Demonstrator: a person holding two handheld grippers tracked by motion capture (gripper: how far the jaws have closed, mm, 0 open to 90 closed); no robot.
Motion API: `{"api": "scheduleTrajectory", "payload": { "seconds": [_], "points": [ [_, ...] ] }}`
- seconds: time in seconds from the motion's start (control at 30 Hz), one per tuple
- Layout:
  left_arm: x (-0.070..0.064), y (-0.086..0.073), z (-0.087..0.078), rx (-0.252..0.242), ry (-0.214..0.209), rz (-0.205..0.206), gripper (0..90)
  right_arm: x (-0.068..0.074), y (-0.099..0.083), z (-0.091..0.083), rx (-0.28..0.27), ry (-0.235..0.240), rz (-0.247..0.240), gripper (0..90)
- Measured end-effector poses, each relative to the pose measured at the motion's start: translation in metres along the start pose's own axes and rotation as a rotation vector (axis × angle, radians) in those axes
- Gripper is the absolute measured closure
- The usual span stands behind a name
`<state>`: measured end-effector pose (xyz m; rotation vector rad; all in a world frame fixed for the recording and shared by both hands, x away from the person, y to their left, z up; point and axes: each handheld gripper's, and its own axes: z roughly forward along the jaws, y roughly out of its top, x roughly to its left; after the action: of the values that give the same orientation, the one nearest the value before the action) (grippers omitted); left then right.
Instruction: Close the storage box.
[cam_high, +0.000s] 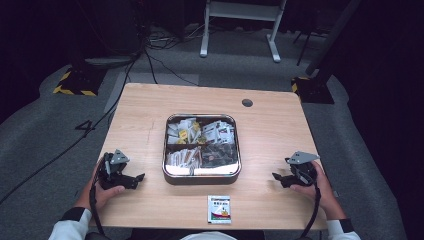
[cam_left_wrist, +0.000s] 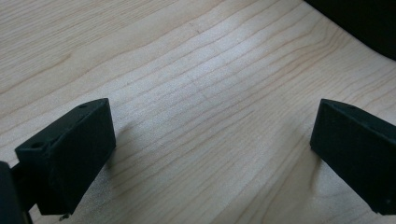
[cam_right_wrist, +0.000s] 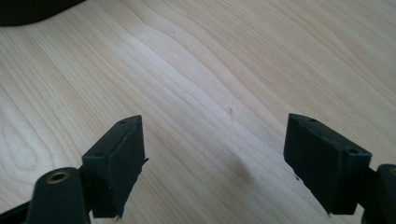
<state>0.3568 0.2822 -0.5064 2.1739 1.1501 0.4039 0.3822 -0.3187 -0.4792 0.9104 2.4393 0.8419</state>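
A square metal tray (cam_high: 202, 176) with compartments full of small sachets sits mid-table. One white sachet (cam_high: 219, 208) with a green and red label lies alone near the front edge, below the tray. My left gripper (cam_high: 136, 179) rests low over the wood left of the tray, held by a hand, jaws pointing right. In the left gripper view its jaws (cam_left_wrist: 212, 154) stand wide apart over bare wood. My right gripper (cam_high: 279, 178) sits right of the tray, jaws pointing left. The right gripper view shows that pair (cam_right_wrist: 215, 163) open too, with nothing between.
The wooden table (cam_high: 270, 135) has a dark round cable hole (cam_high: 247, 103) at the back right. Beyond it are grey floor, cables, a white stand's legs (cam_high: 240, 35) and yellow-black striped bases (cam_high: 74, 82).
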Motion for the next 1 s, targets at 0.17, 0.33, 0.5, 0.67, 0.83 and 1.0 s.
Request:
{"api": "scheduleTrajectory", "payload": {
  "seconds": [0.17,0.33,0.5,0.67,0.83,1.0],
  "points": [
    [0.000,0.000,0.000,0.000,0.001,0.001,0.3,0.000,-0.010,0.001,0.004,0.003,0.019,21.2],
    [0.000,0.000,0.000,0.000,0.000,0.001,0.3,-0.002,-0.021,0.000,-0.008,0.011,0.051,20.7],
    [0.000,0.000,0.000,0.001,-0.001,0.000,0.3,-0.004,-0.031,-0.004,-0.035,0.018,0.098,20.1],
    [0.000,0.000,0.000,0.000,-0.002,0.000,0.3,-0.005,-0.042,-0.007,-0.068,0.032,0.152,19.2],
    [0.000,0.000,0.000,-0.001,0.000,-0.001,0.2,-0.004,-0.048,-0.008,-0.092,0.015,0.197,18.9],
    [0.000,0.000,0.000,-0.001,0.000,-0.001,0.2,-0.004,-0.048,-0.008,-0.091,0.012,0.200,18.3]
  ]
}}
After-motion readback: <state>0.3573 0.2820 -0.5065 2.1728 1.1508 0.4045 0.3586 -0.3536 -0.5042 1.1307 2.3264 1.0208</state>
